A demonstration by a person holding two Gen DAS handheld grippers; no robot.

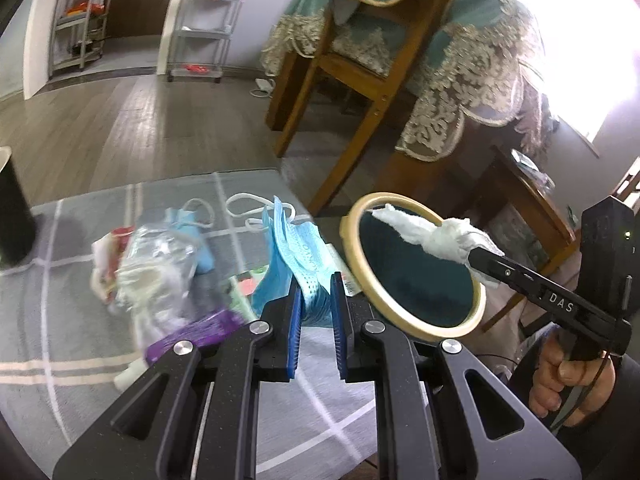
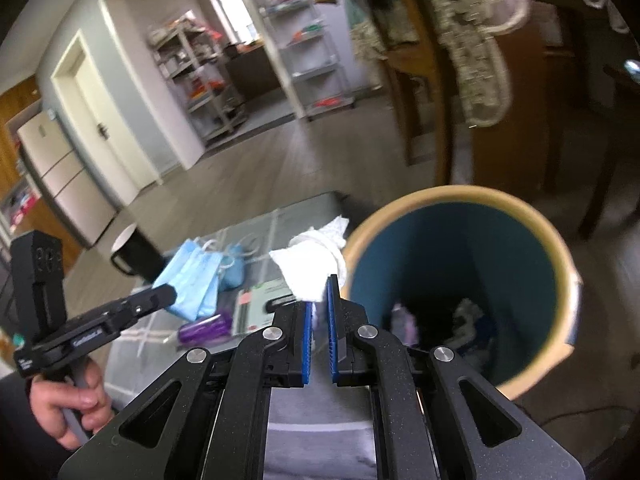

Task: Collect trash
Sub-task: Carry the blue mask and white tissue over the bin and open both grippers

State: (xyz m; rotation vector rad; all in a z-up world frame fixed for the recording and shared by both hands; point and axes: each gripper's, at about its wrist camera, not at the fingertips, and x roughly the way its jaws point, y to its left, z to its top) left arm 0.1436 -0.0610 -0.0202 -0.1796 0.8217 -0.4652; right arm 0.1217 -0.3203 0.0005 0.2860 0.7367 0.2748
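Pinching a blue face mask, the left gripper has its jaws pressed onto the folded cloth above the grey mat. The right gripper clamps a white crumpled tissue in narrowly parted jaws, at the near rim of the teal bin. More trash lies on the mat: a clear plastic bottle, a purple wrapper, another mask. Motion blur smears the bin's contents.

A wooden chair stands beside a lace-edged tablecloth; metal shelves line the far wall.
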